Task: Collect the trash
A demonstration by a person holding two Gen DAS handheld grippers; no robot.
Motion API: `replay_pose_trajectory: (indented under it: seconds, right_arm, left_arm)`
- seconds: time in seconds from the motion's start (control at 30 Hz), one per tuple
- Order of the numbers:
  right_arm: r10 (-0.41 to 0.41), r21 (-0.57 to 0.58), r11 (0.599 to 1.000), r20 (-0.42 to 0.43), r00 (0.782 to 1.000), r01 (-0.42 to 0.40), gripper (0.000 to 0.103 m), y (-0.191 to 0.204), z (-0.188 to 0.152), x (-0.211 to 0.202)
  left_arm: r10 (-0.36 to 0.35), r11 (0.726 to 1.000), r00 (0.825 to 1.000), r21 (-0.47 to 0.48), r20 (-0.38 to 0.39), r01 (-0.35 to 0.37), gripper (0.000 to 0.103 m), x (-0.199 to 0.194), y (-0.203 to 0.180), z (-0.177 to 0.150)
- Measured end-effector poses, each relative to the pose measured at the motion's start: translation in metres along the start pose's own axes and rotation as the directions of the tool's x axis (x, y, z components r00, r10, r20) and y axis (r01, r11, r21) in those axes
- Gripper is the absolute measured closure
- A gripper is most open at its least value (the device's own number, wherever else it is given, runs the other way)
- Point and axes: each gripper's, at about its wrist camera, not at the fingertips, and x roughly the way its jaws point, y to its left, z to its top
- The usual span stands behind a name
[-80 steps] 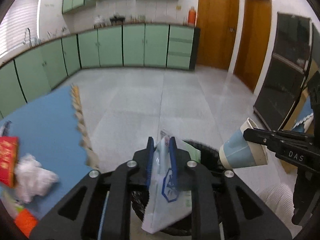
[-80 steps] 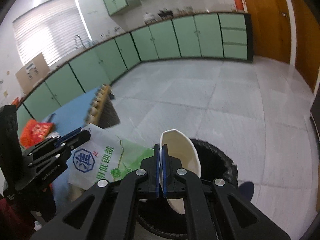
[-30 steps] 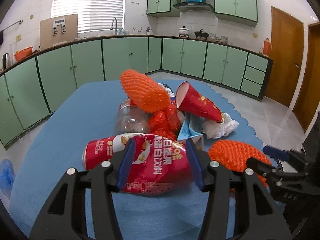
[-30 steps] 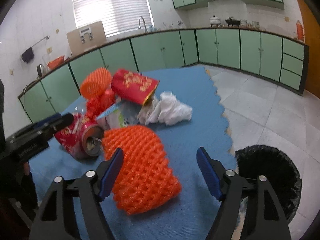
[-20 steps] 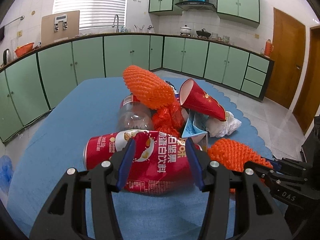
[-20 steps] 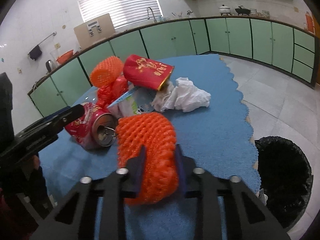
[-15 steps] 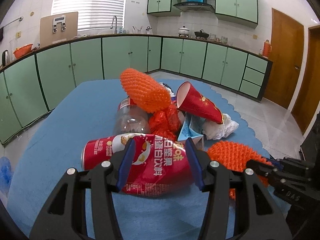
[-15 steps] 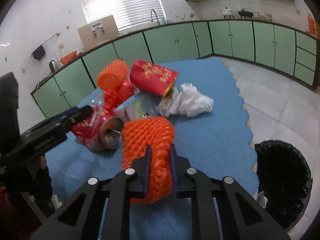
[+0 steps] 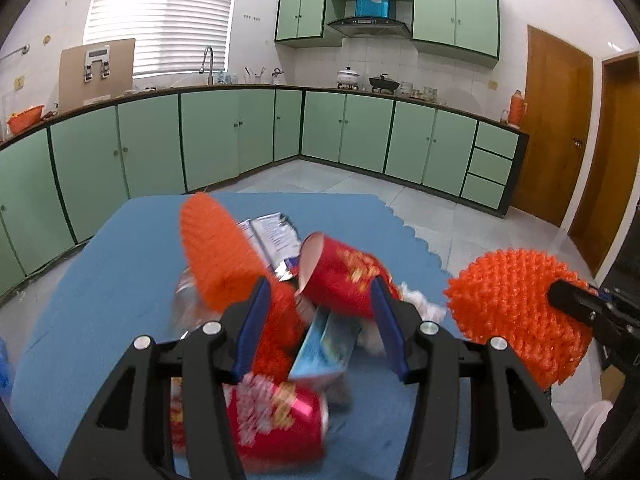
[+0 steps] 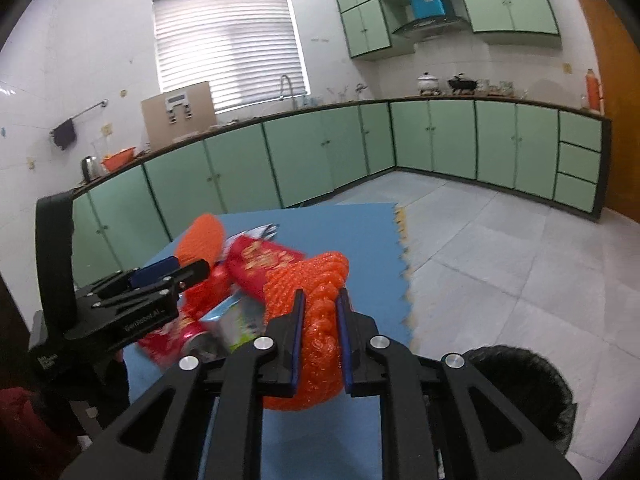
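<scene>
A: Where the right gripper (image 10: 320, 312) pinches it between both fingers, what does the orange foam net (image 10: 316, 320) look like?

B: It is a bright orange mesh sleeve, knobbly and puffy, squeezed at the middle so it bulges above and below the blue pads. It hangs lifted over the blue mat (image 10: 360, 232), with the black-lined trash bin (image 10: 528, 392) low to the right on the floor. In the left wrist view the same net (image 9: 516, 316) shows as a rounded, bumpy dome.

A: And the left gripper (image 9: 320, 328)?

B: Its fingers stand spread wide, holding nothing, above the pile. Under them lies the red can (image 9: 276, 420), blurred, on its side. Beyond sit a second orange net (image 9: 216, 260), a red paper cup (image 9: 344, 280) tipped over with its mouth open, a blue carton (image 9: 328, 344) and crumpled white tissue (image 9: 424, 312).
</scene>
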Motion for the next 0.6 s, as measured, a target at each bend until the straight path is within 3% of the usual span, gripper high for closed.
replay_pose_trajectory:
  seconds: [0.3,0.37,0.47,0.6]
  right_arm:
    - [-0.025,0.044,0.999,-0.005,1.0,0.025,0.088,-0.03,0.011,0.024]
    - [-0.028,0.058,0.998,-0.007,1.0,0.029,0.088,-0.038,0.011,0.027]
    - [-0.033,0.078,0.996,-0.016,0.999,0.034,0.088,-0.048,0.01,0.031]
    - [-0.038,0.095,0.995,-0.027,0.999,0.04,0.088,-0.057,0.008,0.035]
  left_arm:
    - [0.001,1.0,1.0,0.012,-0.024,-0.001,0.051,0.033,-0.022,0.019]
    - [0.003,1.0,1.0,0.022,-0.026,-0.003,0.037,0.036,-0.027,0.019]
    - [0.007,0.999,1.0,0.046,-0.03,-0.006,0.028,0.042,-0.038,0.017]
    - [0.044,0.997,0.998,0.069,-0.053,-0.04,0.022,0.056,-0.048,0.013]
